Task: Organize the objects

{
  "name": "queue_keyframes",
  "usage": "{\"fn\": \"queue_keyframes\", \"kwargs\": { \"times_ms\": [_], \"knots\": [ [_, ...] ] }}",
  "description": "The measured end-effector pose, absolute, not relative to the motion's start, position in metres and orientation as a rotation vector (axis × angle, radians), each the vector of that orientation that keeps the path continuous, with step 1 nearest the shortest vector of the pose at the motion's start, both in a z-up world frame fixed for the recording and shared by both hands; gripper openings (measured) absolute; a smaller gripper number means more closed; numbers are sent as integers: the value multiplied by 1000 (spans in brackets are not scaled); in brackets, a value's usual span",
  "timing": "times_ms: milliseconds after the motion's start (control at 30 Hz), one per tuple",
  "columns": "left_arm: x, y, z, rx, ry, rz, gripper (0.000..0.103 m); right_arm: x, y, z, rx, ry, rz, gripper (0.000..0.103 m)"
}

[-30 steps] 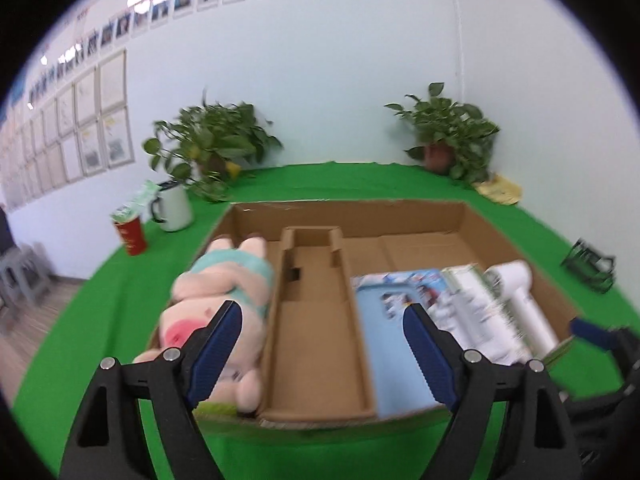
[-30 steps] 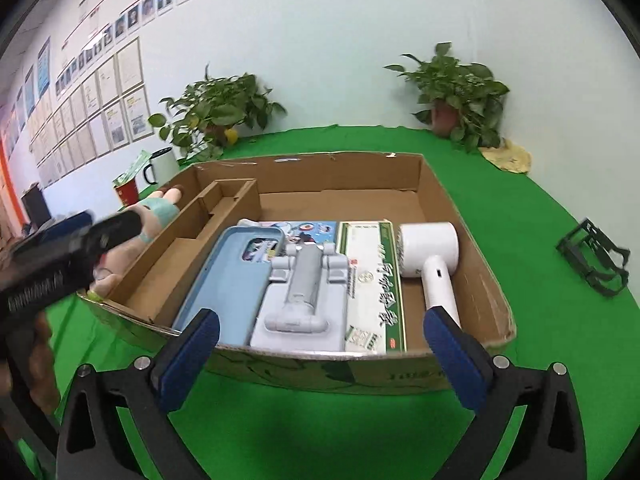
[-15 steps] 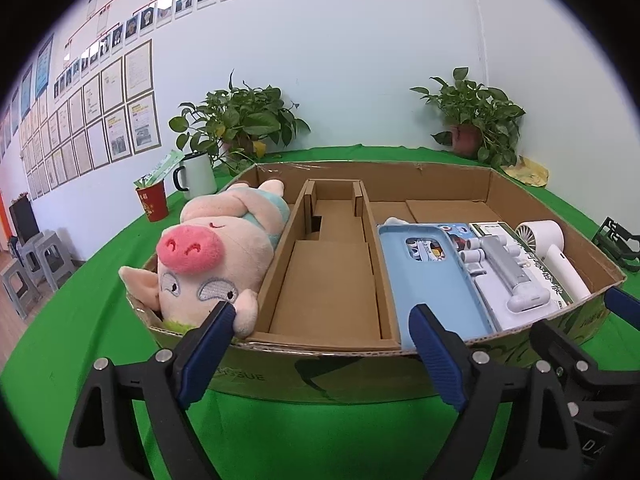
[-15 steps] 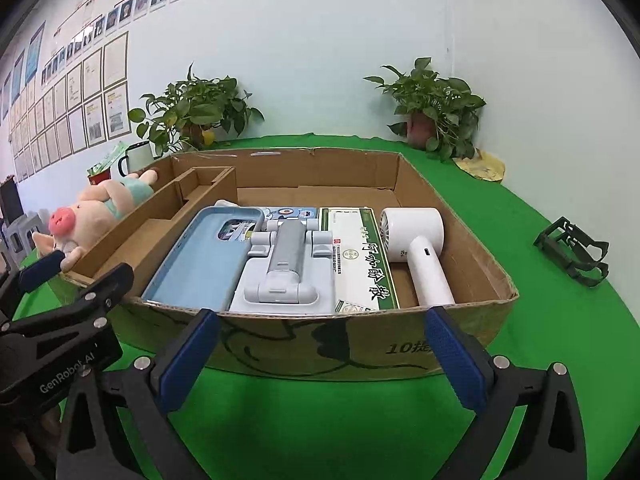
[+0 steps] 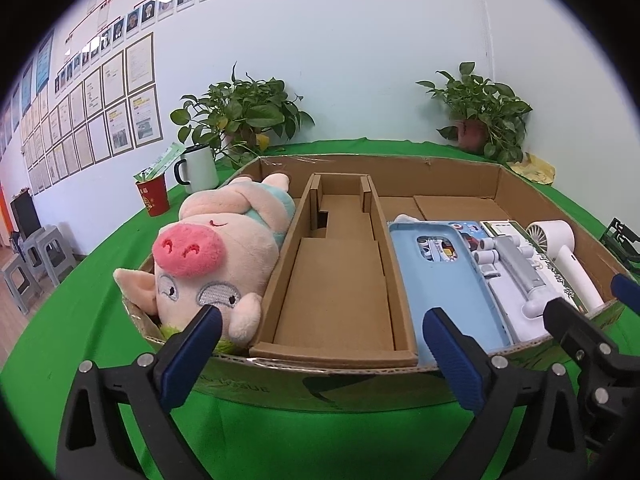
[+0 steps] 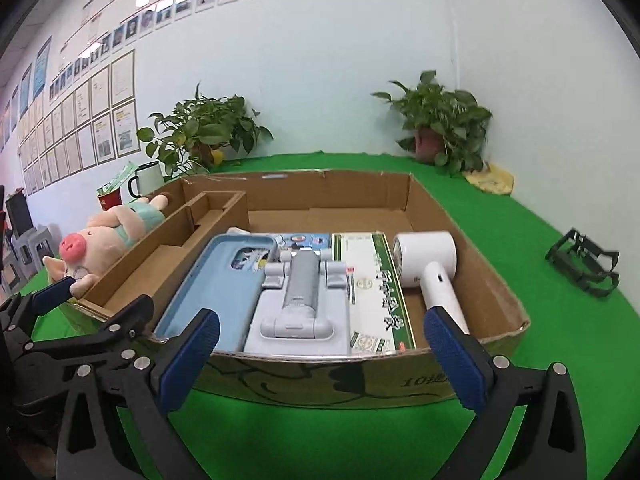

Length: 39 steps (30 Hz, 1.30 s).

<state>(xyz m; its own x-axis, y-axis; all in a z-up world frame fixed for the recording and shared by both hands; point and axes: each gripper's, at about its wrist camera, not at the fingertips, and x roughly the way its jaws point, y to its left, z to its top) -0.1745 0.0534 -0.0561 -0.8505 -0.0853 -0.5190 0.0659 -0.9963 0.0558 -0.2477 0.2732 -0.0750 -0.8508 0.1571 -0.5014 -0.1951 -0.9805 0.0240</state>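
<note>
A pink pig plush (image 5: 208, 248) lies in the left compartment of the cardboard tray (image 5: 320, 376), its snout toward me. The middle compartment (image 5: 340, 280) holds nothing. On the right lie a blue phone case (image 6: 216, 284), a grey-white stand (image 6: 298, 304), a green-and-white box (image 6: 372, 280) and a white hand fan (image 6: 428, 264). My left gripper (image 5: 320, 332) hangs before the tray's near wall, its jaws opening, nothing between them. My right gripper (image 6: 322, 332) stands open and empty before the same wall, close beside the left gripper (image 6: 96, 300).
A white mug (image 5: 198, 168) and a red cup (image 5: 154, 196) stand left of the tray on the green cloth. Potted plants (image 5: 244, 116) (image 5: 480, 120) sit at the back wall. A black wire holder (image 6: 584, 264) lies to the right, a yellow cloth (image 6: 490, 178) behind it.
My left gripper has drawn back from above the pig plush and sunk to the tray's near wall, with its jaws spreading wider. The right gripper has tilted slightly but kept its place.
</note>
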Motion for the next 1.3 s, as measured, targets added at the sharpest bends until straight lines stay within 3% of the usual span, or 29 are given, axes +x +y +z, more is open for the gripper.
{"fn": "queue_keyframes", "kwargs": {
  "times_ms": [1300],
  "knots": [
    [-178,50,-58,848,-50,-2939,102,-250,267,-81,-761,68,2821,103]
  ]
}}
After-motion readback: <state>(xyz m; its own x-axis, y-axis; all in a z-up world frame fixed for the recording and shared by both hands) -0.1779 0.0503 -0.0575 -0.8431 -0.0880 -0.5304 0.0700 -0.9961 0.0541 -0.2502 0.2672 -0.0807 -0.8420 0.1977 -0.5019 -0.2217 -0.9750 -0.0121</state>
